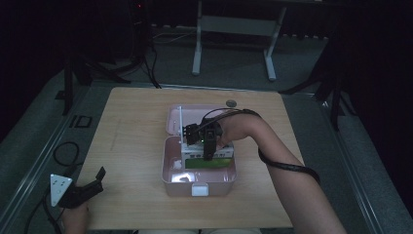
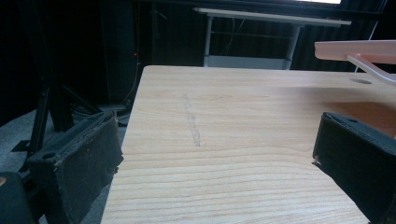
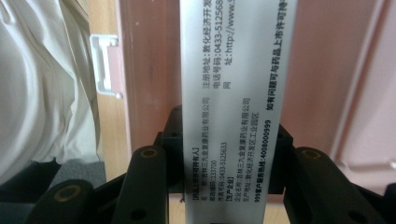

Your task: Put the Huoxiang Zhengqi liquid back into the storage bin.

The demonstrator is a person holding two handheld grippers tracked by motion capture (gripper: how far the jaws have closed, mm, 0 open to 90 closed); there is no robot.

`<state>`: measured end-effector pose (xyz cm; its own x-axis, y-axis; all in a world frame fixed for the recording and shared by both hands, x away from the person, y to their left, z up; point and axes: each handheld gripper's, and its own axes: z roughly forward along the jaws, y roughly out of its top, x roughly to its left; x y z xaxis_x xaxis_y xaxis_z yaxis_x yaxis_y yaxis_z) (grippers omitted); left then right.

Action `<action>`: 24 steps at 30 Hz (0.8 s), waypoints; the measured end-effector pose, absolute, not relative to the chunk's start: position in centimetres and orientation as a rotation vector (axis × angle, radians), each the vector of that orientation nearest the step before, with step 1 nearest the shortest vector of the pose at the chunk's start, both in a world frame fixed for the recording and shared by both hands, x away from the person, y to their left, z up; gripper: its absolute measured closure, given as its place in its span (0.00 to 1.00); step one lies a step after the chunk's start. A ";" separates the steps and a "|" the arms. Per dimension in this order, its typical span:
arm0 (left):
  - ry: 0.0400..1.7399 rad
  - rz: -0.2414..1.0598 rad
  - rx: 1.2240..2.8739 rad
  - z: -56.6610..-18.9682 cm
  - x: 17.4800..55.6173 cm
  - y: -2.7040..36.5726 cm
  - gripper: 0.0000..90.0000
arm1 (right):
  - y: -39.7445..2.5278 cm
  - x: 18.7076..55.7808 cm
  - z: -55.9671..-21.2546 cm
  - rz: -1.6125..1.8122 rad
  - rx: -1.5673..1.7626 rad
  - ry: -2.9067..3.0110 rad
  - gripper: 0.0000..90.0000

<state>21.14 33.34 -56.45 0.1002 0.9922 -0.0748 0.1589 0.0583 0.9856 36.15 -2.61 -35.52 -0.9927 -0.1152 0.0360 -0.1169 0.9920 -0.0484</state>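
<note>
A pink plastic box (image 1: 168,176) stands open in the middle of the wooden table (image 1: 131,126), its lid (image 1: 174,120) laid back behind it. My right gripper (image 1: 208,146) reaches down into it, shut on a white and green medicine carton (image 1: 208,163). In the right gripper view the jaws (image 3: 229,140) clamp the white carton (image 3: 233,70) by its narrow printed side, with the pink box (image 3: 149,56) behind. My left gripper (image 1: 95,181) rests at the table's near left corner. Its jaws (image 2: 217,140) are open, with nothing but bare wood between them.
The box's white latch (image 1: 199,189) faces the near edge and also shows as latch (image 3: 105,65). A small round dark disc (image 1: 231,103) lies behind the box. The pink lid's edge (image 2: 359,49) juts in at upper right of the left gripper view. A white desk frame (image 1: 234,24) stands beyond the table.
</note>
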 end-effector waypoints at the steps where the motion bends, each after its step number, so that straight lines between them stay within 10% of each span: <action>1: 1.274 1.003 1.320 -56.4 21.1 33.3 0.01 | -2.5 36.2 -36.0 0.066 0.180 -3.096 0.69; 24: 1.272 1.004 1.328 -56.4 21.2 33.3 0.01 | -2.5 36.4 -42.8 0.139 0.177 -3.052 0.69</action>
<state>21.16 33.32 -56.44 0.1021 0.9923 -0.0698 0.1625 0.0526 0.9853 36.35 -2.47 -42.80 -0.9900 -0.1112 0.0867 -0.1186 0.9892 -0.0859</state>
